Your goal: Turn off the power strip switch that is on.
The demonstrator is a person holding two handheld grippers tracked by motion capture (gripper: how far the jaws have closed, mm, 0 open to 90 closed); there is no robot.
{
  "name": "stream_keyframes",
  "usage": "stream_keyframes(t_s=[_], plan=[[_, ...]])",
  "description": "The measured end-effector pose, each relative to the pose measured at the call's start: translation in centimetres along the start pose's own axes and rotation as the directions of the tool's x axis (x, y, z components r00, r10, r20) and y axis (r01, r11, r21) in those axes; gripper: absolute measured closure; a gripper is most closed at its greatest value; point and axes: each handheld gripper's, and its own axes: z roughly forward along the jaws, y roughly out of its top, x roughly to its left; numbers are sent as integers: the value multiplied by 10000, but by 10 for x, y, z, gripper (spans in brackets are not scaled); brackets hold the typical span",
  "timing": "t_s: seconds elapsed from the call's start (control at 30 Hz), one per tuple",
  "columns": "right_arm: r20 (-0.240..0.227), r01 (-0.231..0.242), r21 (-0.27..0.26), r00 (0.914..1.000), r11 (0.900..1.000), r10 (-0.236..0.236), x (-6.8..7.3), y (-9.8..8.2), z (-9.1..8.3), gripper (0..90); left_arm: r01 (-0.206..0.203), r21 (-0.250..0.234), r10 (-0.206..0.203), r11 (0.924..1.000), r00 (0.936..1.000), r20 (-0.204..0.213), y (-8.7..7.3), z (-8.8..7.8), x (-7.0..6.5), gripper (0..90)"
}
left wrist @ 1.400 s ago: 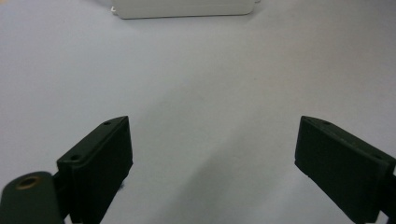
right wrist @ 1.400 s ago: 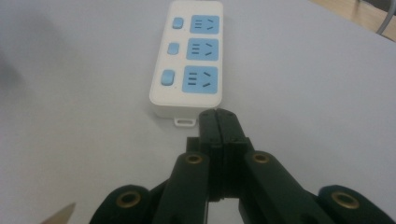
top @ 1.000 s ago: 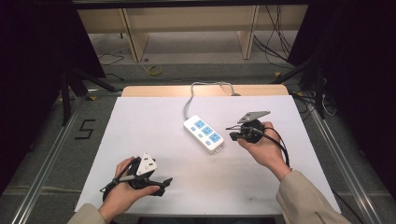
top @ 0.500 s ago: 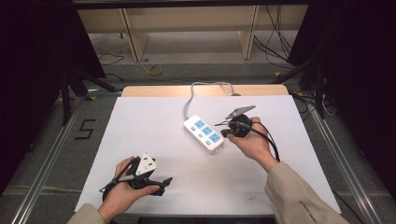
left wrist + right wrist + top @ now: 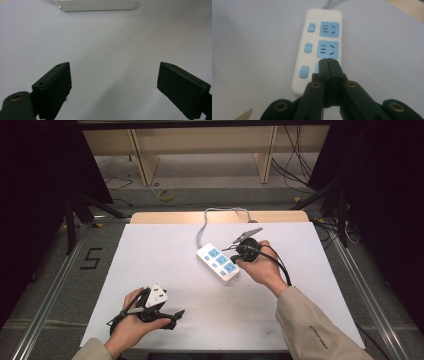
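While the matte black right gripper (image 5: 328, 62) hangs pressed together over a glossy white rectangular power strip (image 5: 317, 50) at frame centre, the left gripper (image 5: 113, 85) stands spread above smooth white tabletop (image 5: 112, 40).

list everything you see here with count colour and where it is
white plastic power strip with blue sockets and blue buttons: 1, white and blue, middle of the table, slanted
grey cable of the strip: 1, grey, runs from the strip's far end over the table's back edge
white sheet covering the table: 1, white, over most of the tabletop
wooden table edge: 1, light brown, bare along the far side
yellow cable loop on the floor: 1, yellow, beyond the table
left gripper: 1, black, jaws wide apart with nothing between them, near left corner
right gripper: 1, black, jaws shut, tips over the strip's nearest socket
beige sleeve: 1, on the right arm
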Motion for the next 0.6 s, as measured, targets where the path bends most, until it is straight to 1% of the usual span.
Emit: stream_keyframes(t_s=[0.07,0.17,0.27,0.6], plan=[[13,-23,21,10000,10000,23,0,1,1,900,-9,-30,9,10000,10000,-17,0,0,1,117],[18,93,55,10000,9999,-93,1,4,4,900,-16,-19,16,10000,10000,1,0,0,1,118],[31,54,106,10000,9999,-54,1,6,5,900,-20,-22,20,10000,10000,21,0,0,0,117],[-6,166,156,9999,9997,-166,2,13,13,900,-34,-5,34,10000,10000,-10,0,0,1,119]])
